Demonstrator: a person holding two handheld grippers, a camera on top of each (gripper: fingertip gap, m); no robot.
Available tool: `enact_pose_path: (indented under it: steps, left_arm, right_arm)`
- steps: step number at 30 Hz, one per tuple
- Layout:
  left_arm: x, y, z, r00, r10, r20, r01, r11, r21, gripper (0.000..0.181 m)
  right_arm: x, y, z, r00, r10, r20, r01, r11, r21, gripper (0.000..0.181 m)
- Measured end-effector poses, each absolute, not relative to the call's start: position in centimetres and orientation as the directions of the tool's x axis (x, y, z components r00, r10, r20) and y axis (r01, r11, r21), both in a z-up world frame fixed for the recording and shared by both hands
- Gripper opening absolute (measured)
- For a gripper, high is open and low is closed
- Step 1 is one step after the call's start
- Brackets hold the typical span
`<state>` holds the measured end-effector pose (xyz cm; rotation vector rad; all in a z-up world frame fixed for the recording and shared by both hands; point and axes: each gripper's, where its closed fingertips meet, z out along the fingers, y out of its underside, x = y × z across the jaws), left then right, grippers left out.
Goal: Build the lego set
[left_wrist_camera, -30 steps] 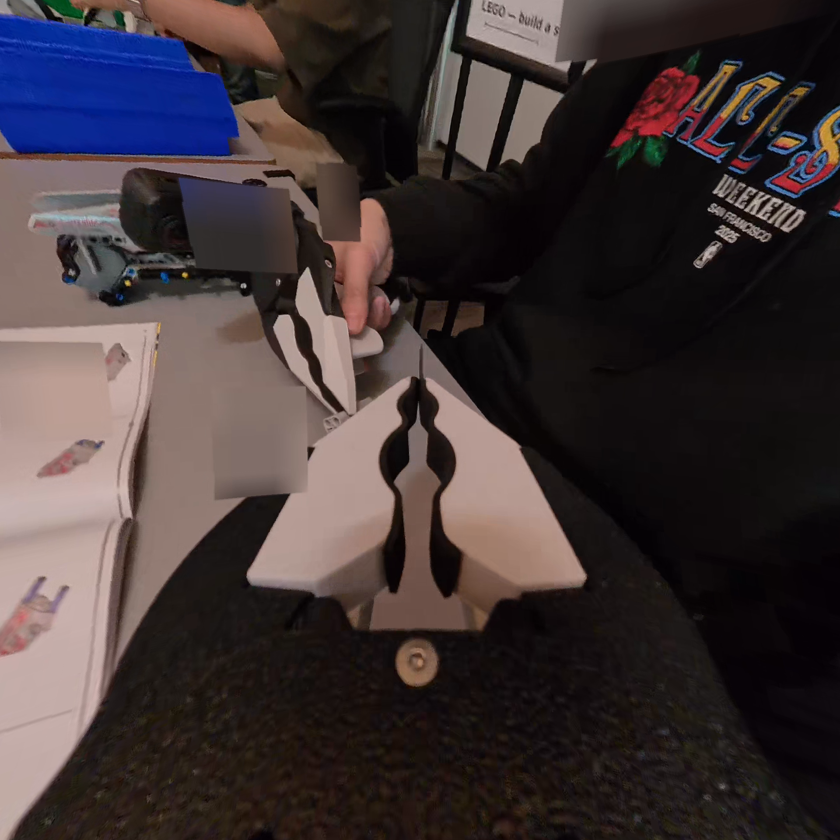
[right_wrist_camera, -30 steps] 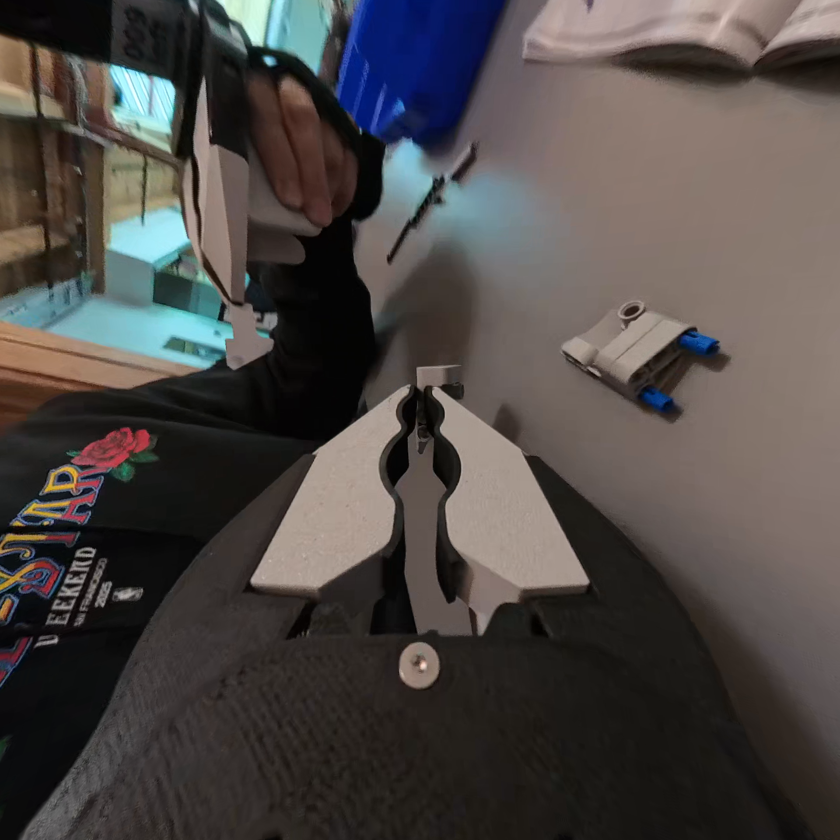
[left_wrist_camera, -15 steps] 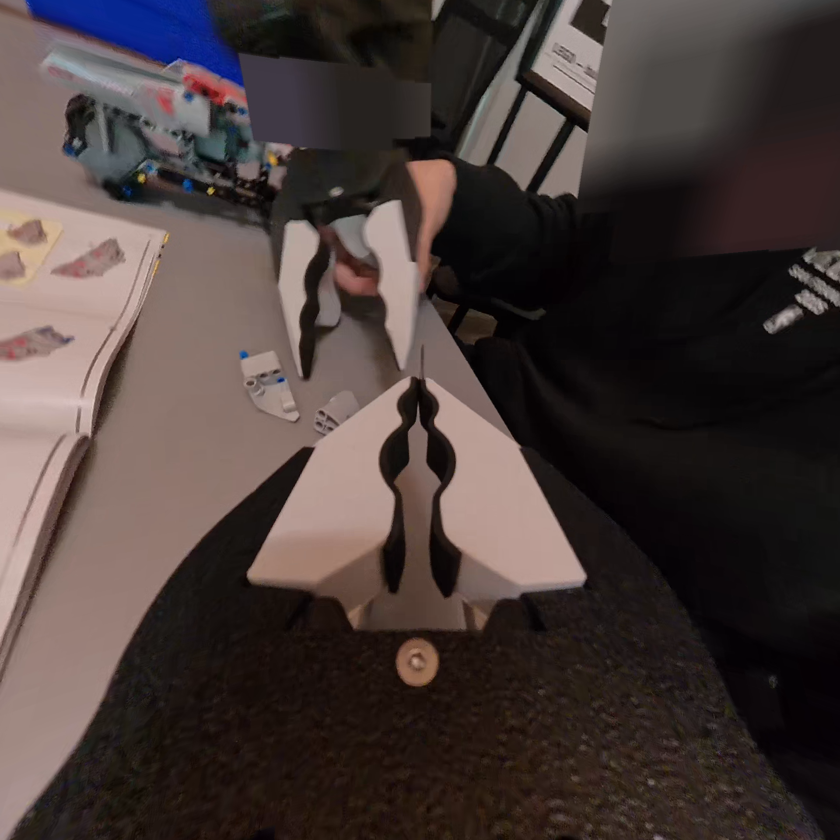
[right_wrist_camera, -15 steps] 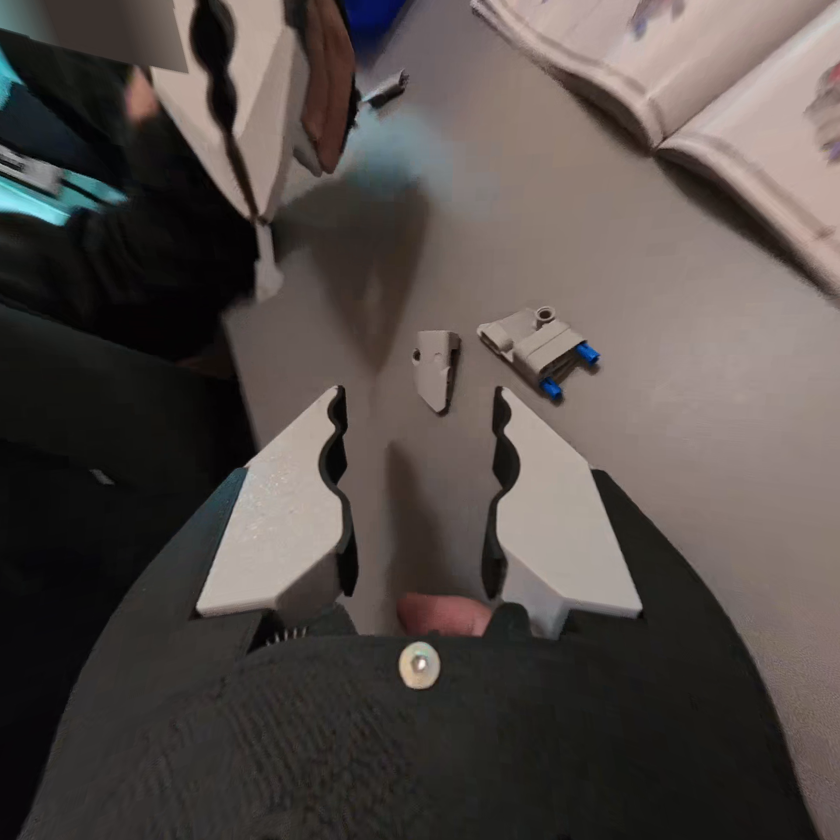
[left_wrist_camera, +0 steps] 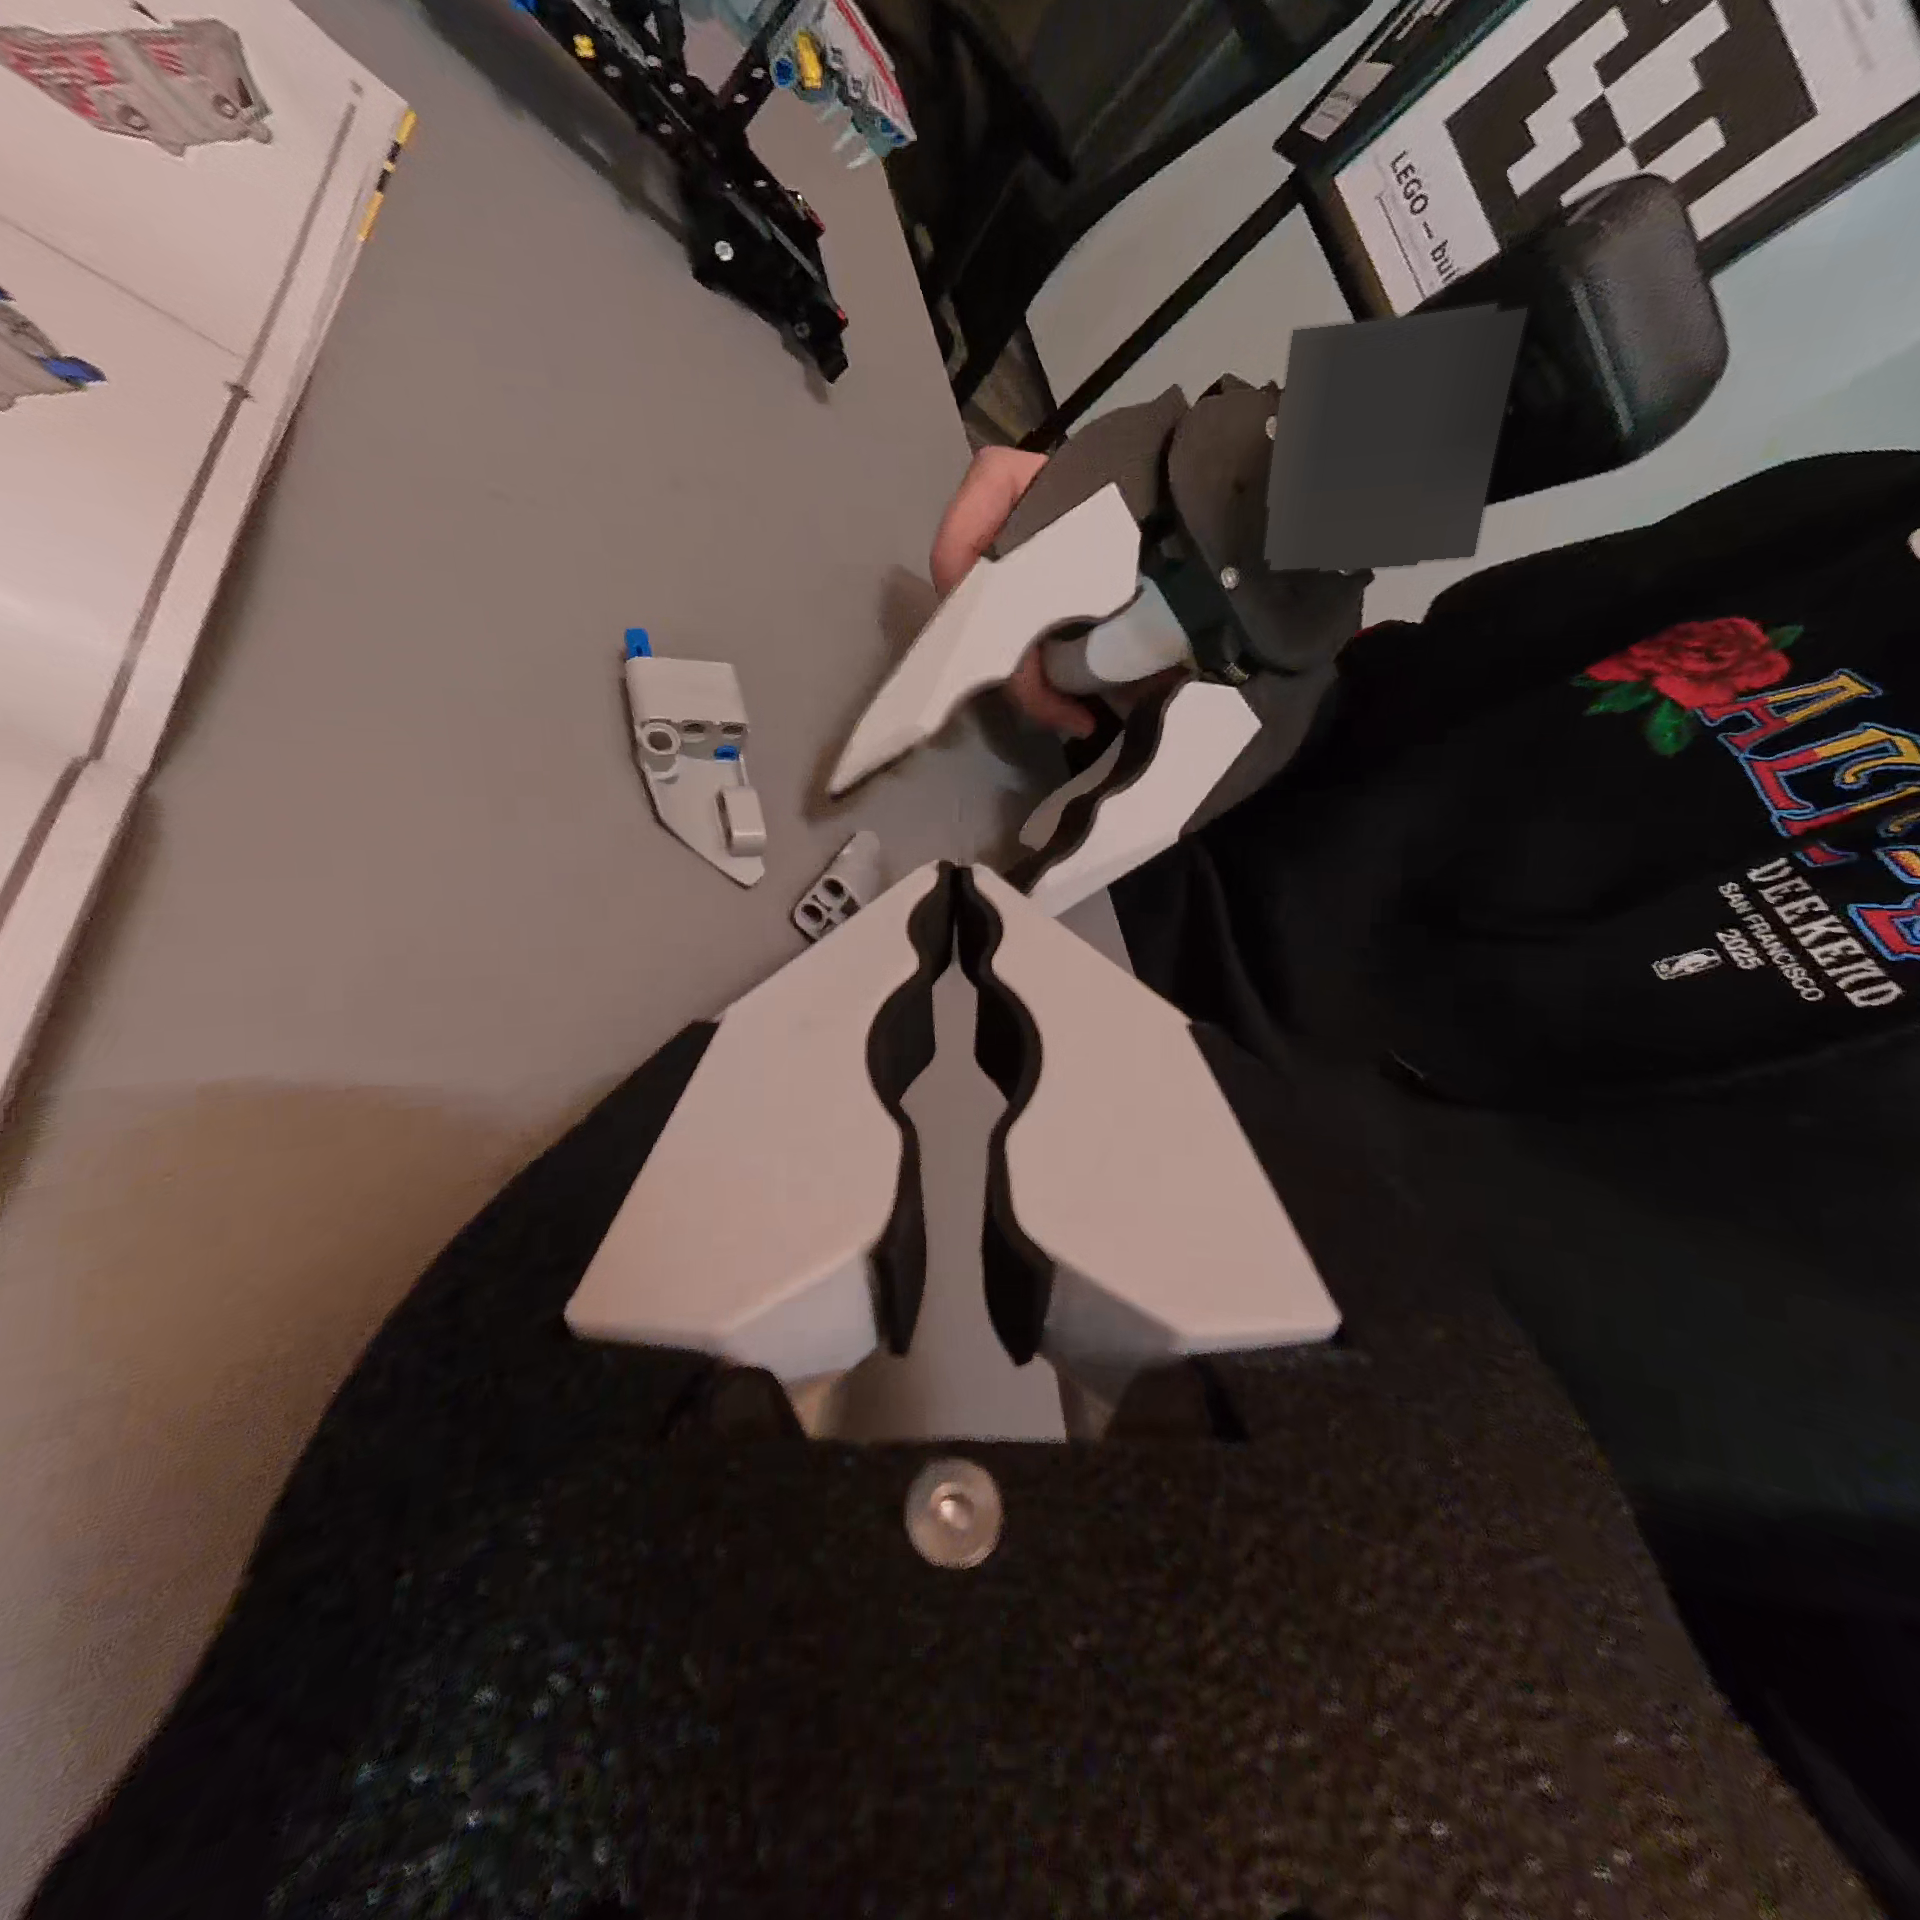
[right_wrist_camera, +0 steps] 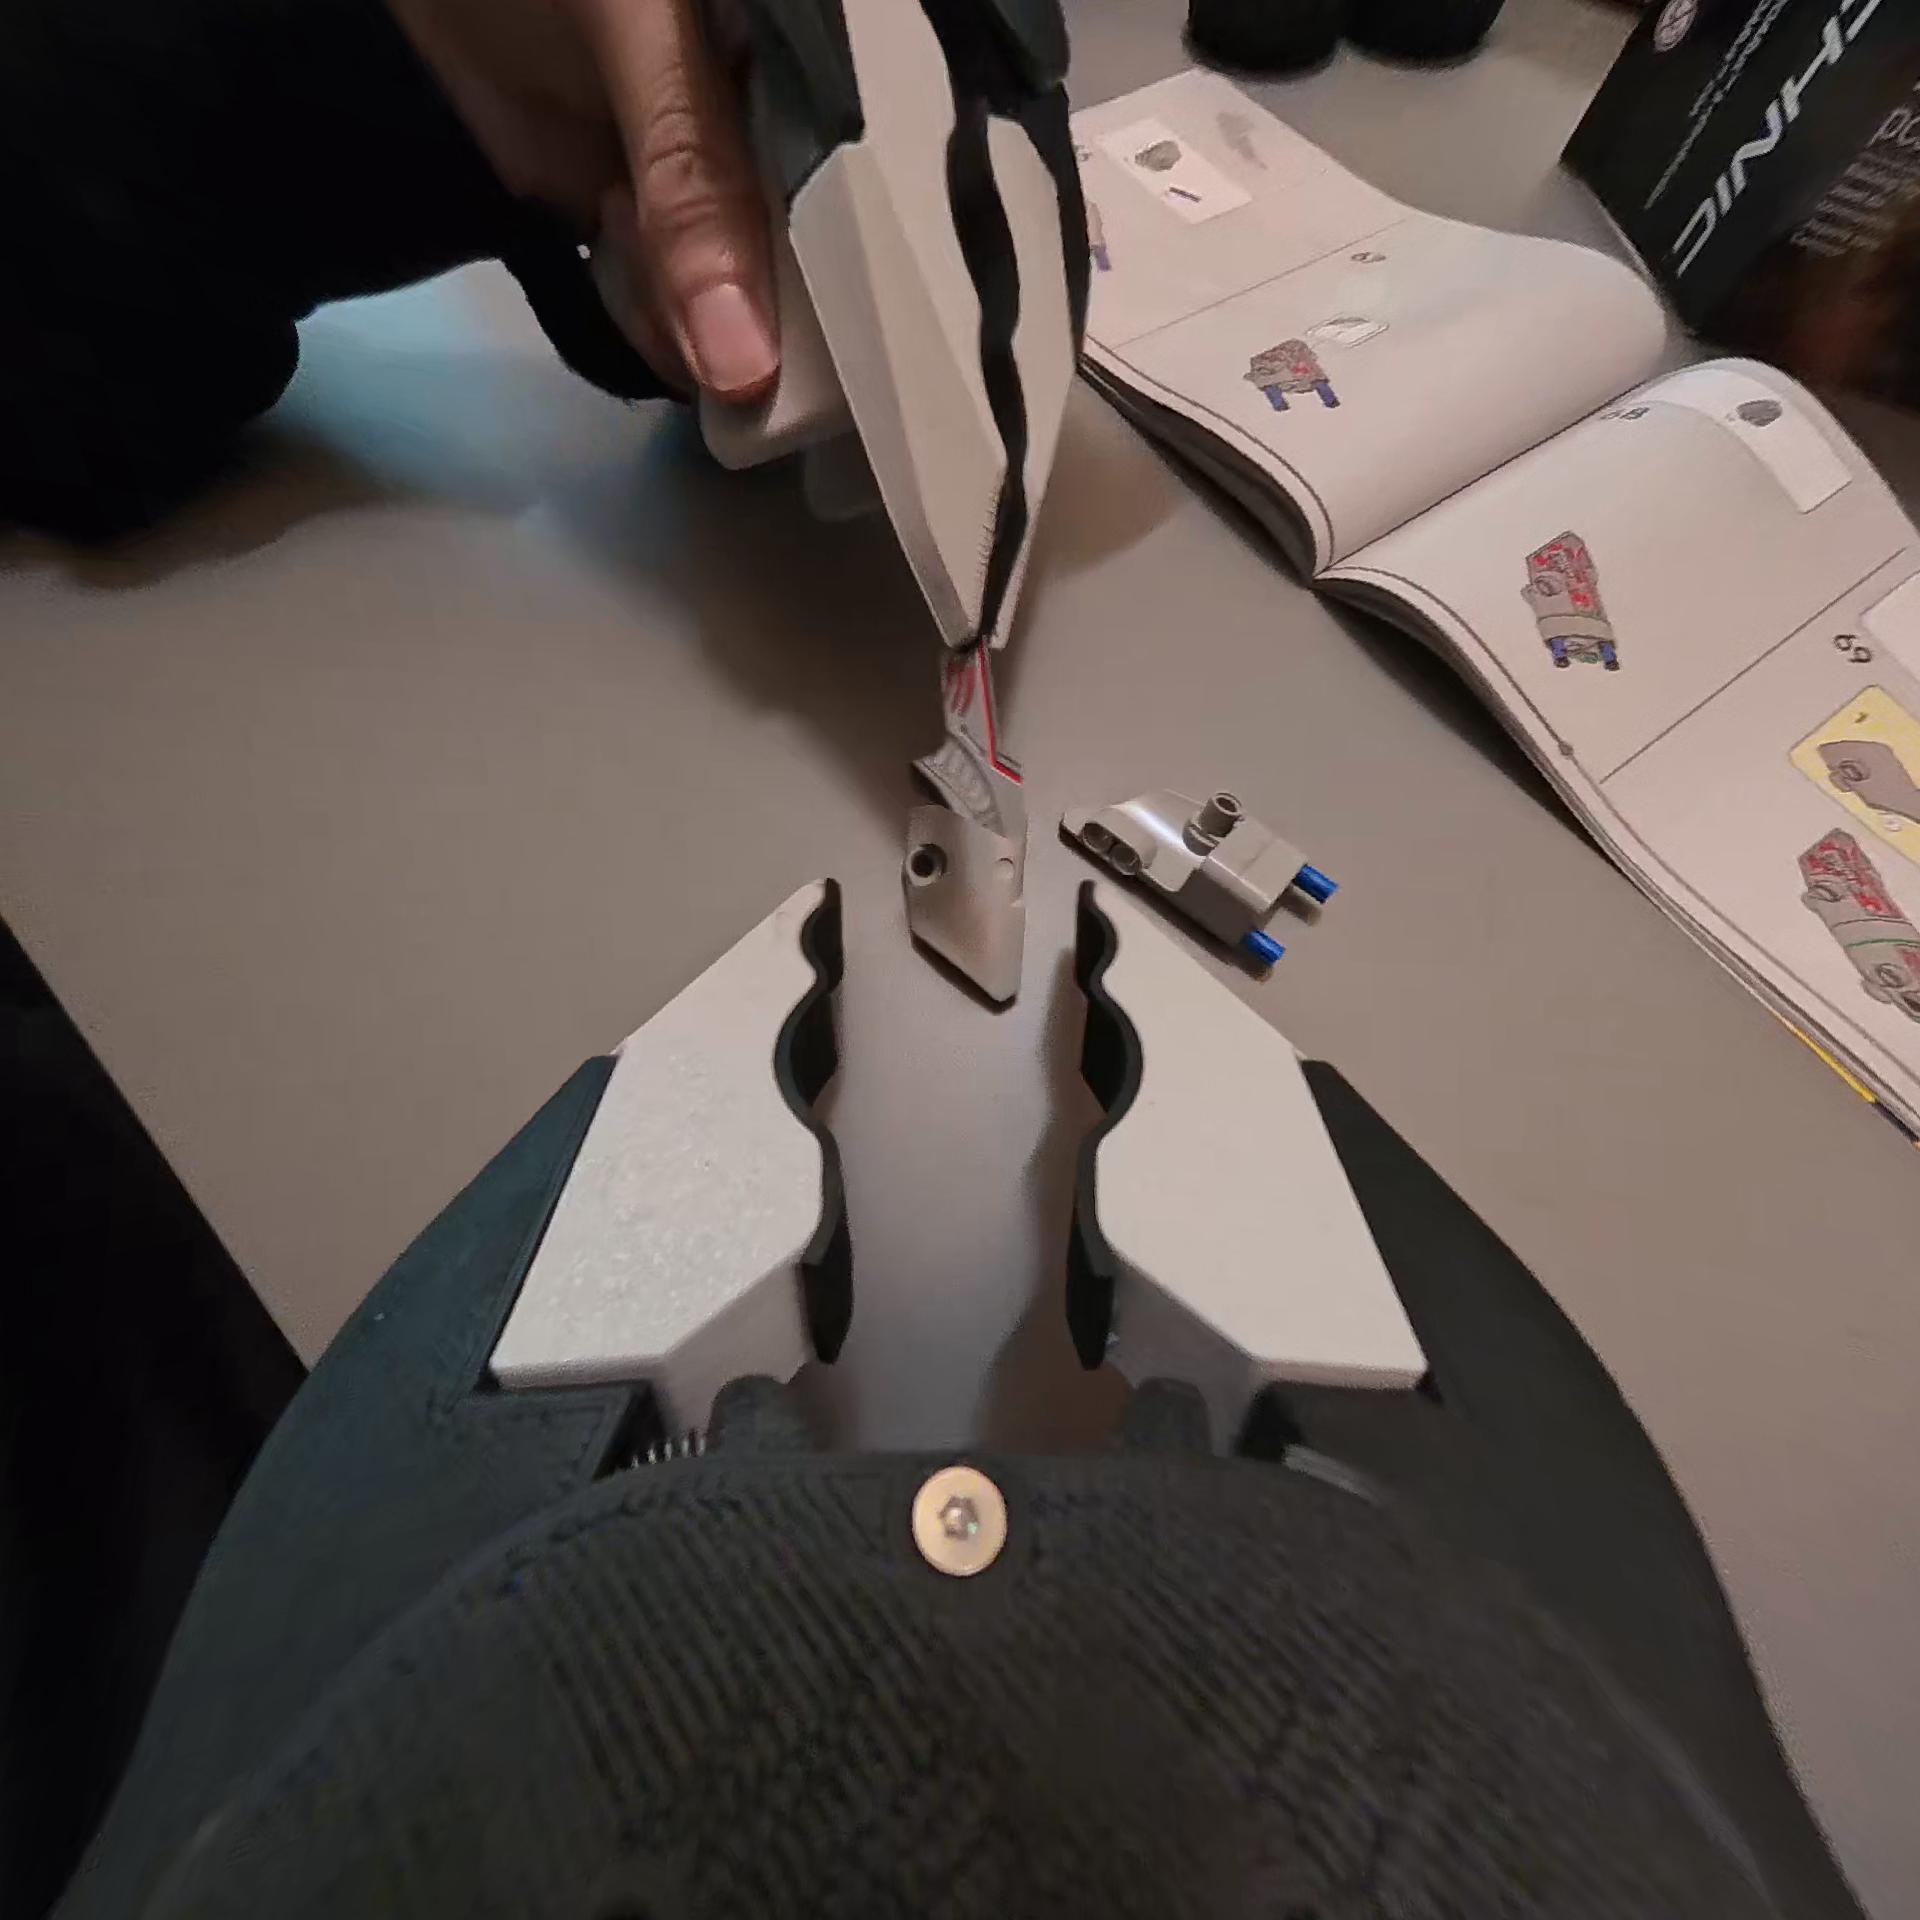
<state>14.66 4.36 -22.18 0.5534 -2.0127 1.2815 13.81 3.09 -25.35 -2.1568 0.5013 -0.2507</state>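
My left gripper (left_wrist_camera: 954, 896) is shut. In the right wrist view it (right_wrist_camera: 982, 636) comes down from the top and pinches a thin sticker (right_wrist_camera: 971, 727) printed in grey and red. The sticker's lower end meets a small grey panel piece (right_wrist_camera: 966, 904) lying on the table. My right gripper (right_wrist_camera: 956, 904) is open, low over the table, one finger on each side of that piece. From the left wrist view the right gripper (left_wrist_camera: 930, 816) is open beside the same piece (left_wrist_camera: 836, 899). A grey sub-assembly with blue pins (right_wrist_camera: 1205, 862) lies just right of it and also shows in the left wrist view (left_wrist_camera: 691, 758).
An open instruction booklet (right_wrist_camera: 1455, 436) lies at the right, seen also in the left wrist view (left_wrist_camera: 156, 312). A black box (right_wrist_camera: 1766, 135) stands behind it. A partly built dark model (left_wrist_camera: 748, 208) sits farther back. The table edge (left_wrist_camera: 935, 343) runs by a person in a black hoodie. Left tips to right tips: about 4 cm.
My right gripper opened and let go of the grey panel piece, which now lies on the table. My left gripper brought the sticker down onto that piece.
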Motion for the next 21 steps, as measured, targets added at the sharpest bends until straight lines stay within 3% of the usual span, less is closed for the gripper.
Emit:
enact_pose_path:
  steps: [3, 7, 12, 14, 19, 21]
  left_arm:
    - [14.4, 4.1, -22.1, -0.673, 0.066, 0.737, -0.651, 0.420, -0.633, 0.000]
    - [13.9, 4.1, -22.8, -0.673, 0.086, 0.734, -0.627, 0.460, -0.629, 0.000]
    - [14.4, 4.3, -22.7, -0.670, 0.090, 0.737, -0.632, 0.453, -0.629, 0.000]
    - [14.6, 4.4, -22.6, -0.658, 0.084, 0.748, -0.652, 0.434, -0.622, 0.000]
    - [16.1, 4.5, -22.7, -0.617, 0.000, 0.787, -0.739, 0.345, -0.579, 0.000]
    - [16.5, 4.5, -22.8, -0.574, -0.048, 0.817, -0.793, 0.280, -0.541, 0.000]
  right_arm:
    - [13.8, 3.0, -26.4, 0.913, -0.407, 0.021, -0.248, -0.594, -0.765, 0.029]
    - [13.3, 3.2, -26.6, 0.966, -0.245, 0.086, -0.097, -0.649, -0.754, 0.018]
    - [15.7, 2.4, -26.6, 0.963, -0.229, 0.142, -0.048, -0.663, -0.747, 0.016]
    - [16.2, 2.1, -26.6, 0.961, -0.227, 0.160, -0.031, -0.660, -0.751, 0.018]
    - [15.5, 1.6, -26.4, 0.958, -0.253, 0.132, -0.069, -0.654, -0.753, 0.044]
    - [15.3, 1.7, -26.4, 0.950, -0.280, 0.137, -0.081, -0.646, -0.759, 0.044]
